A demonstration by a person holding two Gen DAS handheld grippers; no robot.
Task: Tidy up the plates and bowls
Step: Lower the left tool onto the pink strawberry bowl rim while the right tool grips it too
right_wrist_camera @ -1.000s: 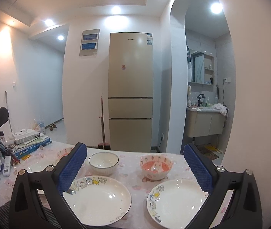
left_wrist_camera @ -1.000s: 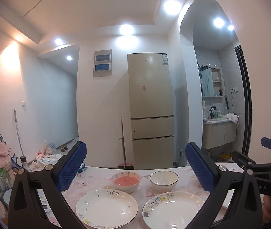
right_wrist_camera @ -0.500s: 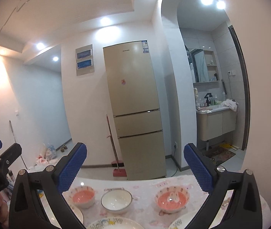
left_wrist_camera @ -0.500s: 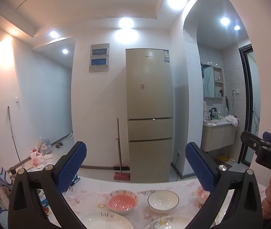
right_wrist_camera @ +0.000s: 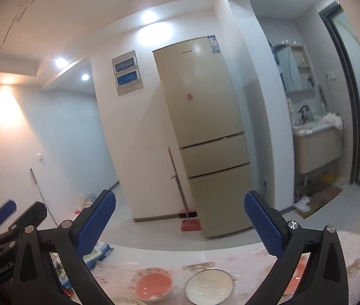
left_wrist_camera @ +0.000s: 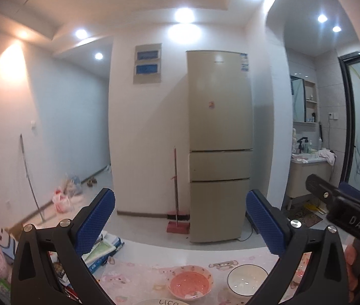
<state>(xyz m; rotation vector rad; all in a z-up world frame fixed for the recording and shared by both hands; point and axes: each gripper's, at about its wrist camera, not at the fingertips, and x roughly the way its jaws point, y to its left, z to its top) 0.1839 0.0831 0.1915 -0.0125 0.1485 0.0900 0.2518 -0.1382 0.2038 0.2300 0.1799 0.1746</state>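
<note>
A pink-inside bowl [left_wrist_camera: 189, 283] and a white bowl [left_wrist_camera: 246, 279] sit side by side on the pink patterned tablecloth [left_wrist_camera: 139, 274]. The rim of a plate marked "Life" [left_wrist_camera: 166, 302] shows at the bottom edge. In the right wrist view the pink bowl [right_wrist_camera: 153, 286] and white bowl [right_wrist_camera: 208, 287] sit low in frame; a second pink bowl [right_wrist_camera: 298, 274] is partly hidden behind a finger. My left gripper [left_wrist_camera: 180, 216] is open and empty, held high above the table. My right gripper [right_wrist_camera: 180, 217] is open and empty, tilted. Each gripper shows at the other view's edge.
A tall beige fridge [left_wrist_camera: 219, 147] stands behind the table with a red broom [left_wrist_camera: 176, 203] beside it. Books and clutter [left_wrist_camera: 101, 250] lie at the table's left end. A washbasin cabinet [left_wrist_camera: 309, 175] is at the right through an arch.
Both grippers have lifted and tipped upward over the second. The plates have dropped out of view and only the bowls stay at the bottom. The right view has tilted.
</note>
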